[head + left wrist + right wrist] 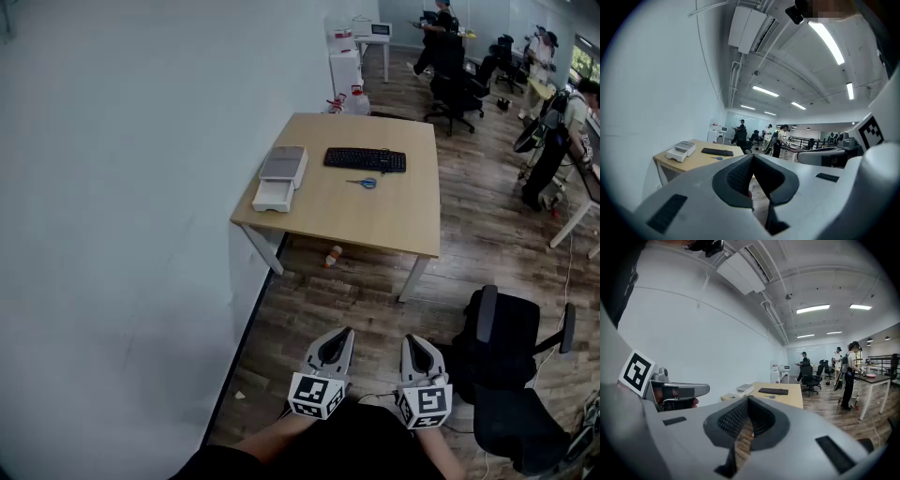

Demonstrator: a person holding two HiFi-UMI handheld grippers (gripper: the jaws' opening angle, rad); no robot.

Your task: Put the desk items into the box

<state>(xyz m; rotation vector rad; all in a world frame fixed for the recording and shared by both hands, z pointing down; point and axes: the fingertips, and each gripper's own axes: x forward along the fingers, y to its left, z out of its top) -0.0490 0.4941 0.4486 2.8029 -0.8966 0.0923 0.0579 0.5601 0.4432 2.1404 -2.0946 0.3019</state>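
The flat black keyboard and thin blue-handled scissors lie on the smooth wooden desk beside the white box, well apart from the left tongs and right tongs, both closed on nothing. The low-lying scissors could likely skid across that slick top when pinched.

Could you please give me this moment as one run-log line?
left gripper: shut, empty | right gripper: shut, empty | keyboard, scissors: on desk, untouched | box: desk's left edge
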